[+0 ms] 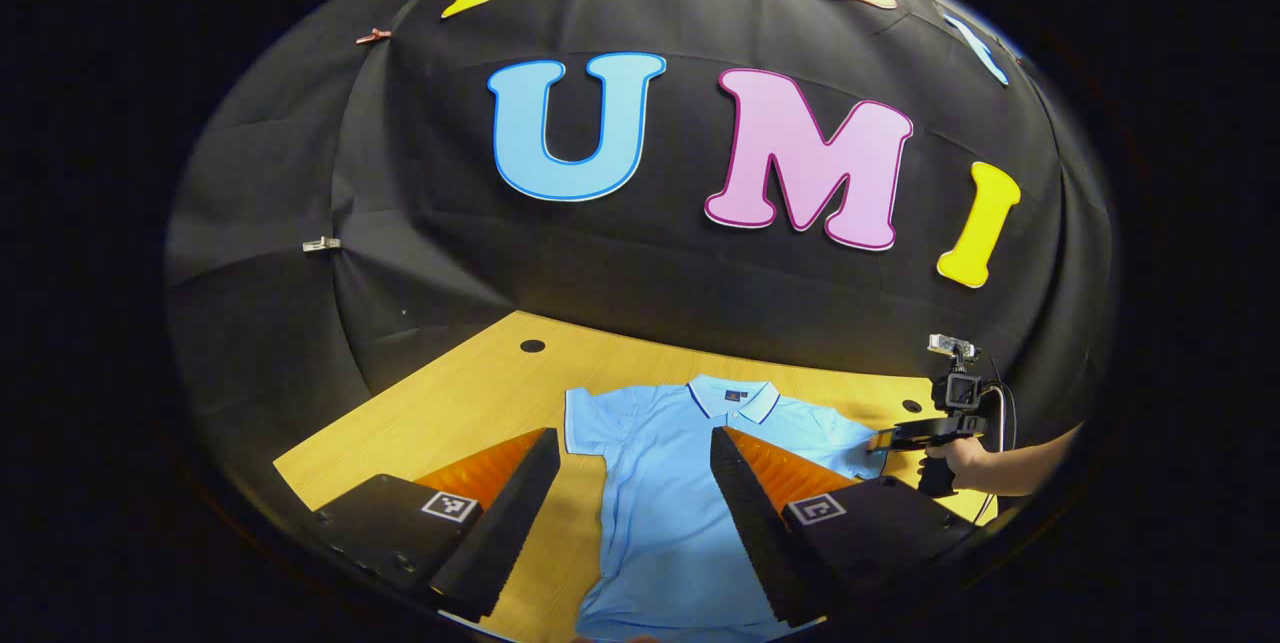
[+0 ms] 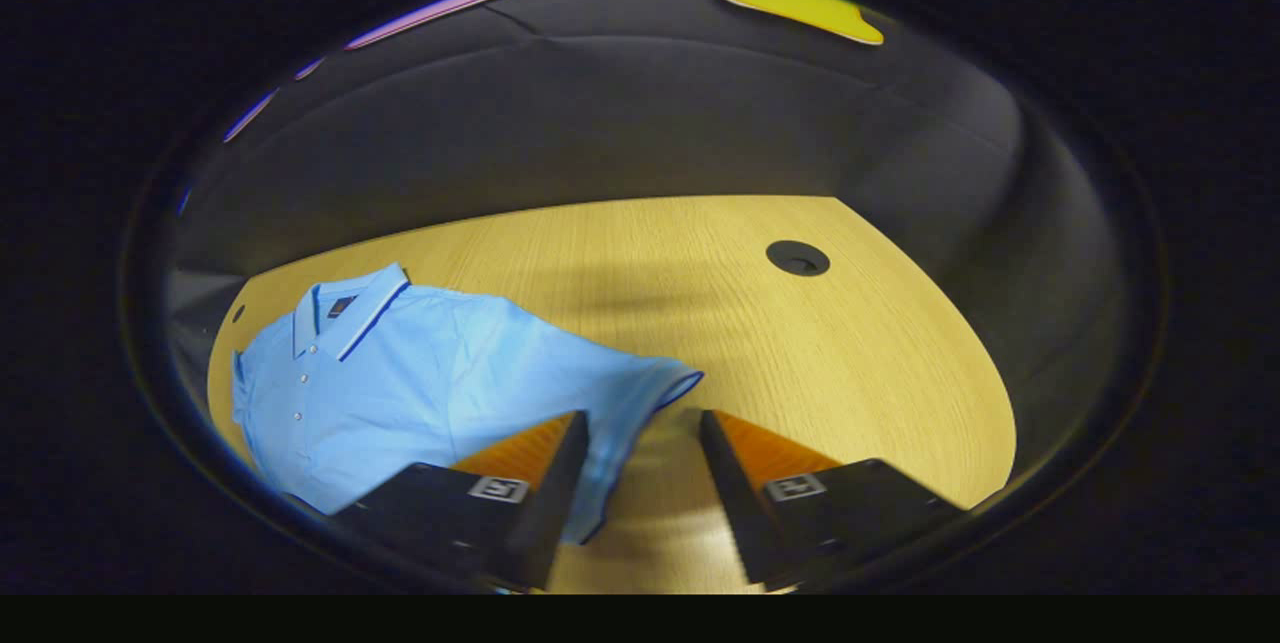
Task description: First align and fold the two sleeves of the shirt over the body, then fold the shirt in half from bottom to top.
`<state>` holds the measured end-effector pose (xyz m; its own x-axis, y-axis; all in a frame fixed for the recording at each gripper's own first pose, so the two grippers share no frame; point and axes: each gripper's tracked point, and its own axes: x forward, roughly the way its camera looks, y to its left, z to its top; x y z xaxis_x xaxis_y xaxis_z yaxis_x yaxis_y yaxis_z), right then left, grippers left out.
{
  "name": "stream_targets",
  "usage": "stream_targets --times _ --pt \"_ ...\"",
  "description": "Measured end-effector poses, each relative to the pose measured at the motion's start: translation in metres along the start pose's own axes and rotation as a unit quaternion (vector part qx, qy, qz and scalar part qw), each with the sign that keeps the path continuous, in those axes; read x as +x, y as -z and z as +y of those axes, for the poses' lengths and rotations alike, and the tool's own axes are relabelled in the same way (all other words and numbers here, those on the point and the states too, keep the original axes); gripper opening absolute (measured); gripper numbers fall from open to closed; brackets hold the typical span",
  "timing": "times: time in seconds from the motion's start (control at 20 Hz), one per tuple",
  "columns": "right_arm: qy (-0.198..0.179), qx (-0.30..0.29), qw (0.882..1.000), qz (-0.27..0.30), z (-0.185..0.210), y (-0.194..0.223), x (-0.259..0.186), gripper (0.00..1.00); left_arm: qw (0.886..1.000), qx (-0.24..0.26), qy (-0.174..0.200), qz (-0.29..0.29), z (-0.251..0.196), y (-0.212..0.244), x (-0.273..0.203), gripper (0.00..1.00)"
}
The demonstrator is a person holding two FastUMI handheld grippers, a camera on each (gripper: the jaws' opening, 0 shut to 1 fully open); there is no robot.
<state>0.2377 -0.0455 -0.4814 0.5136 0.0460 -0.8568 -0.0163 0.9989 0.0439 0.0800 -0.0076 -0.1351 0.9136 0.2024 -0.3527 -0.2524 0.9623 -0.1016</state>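
A light blue polo shirt [image 1: 660,493] lies face up on the wooden table, collar [image 1: 733,395] at the far side. In the left gripper view my left gripper [image 1: 632,443] hovers open above the shirt's body, one finger near the left sleeve [image 1: 587,420]. Farther right, a hand holds the right gripper [image 1: 888,441] at the other sleeve. In the right gripper view the shirt [image 2: 400,373] spreads to the left, and its trimmed sleeve [image 2: 640,385] reaches in between the fingers of my right gripper [image 2: 643,420], which stands open, not pressing on the cloth.
The wooden table [image 2: 800,363] stretches bare to the right of the shirt, with a round cable hole [image 2: 798,258] near its far edge. Another hole [image 1: 532,346] sits at the far left. Black cloth walls close in the table's far sides.
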Motion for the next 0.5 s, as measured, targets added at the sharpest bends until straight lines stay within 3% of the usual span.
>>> stream_targets --times 0.1,0.25,0.35,0.5 --pt "-0.006 0.004 1.0 0.0 0.009 -0.002 0.002 0.36 1.0 0.006 -0.001 0.002 0.0 0.002 0.001 0.96" --pt "-0.005 0.026 1.0 0.0 0.013 -0.005 0.002 0.12 1.0 0.012 -0.003 0.002 0.001 0.003 -0.002 0.96" --pt "-0.014 0.033 0.999 0.003 0.018 -0.004 0.001 0.05 1.0 0.015 -0.003 0.003 0.002 0.005 -0.005 0.96" --pt "-0.014 0.016 0.999 -0.032 0.022 -0.026 -0.011 0.05 1.0 0.021 -0.004 0.001 0.009 0.006 -0.011 0.96"
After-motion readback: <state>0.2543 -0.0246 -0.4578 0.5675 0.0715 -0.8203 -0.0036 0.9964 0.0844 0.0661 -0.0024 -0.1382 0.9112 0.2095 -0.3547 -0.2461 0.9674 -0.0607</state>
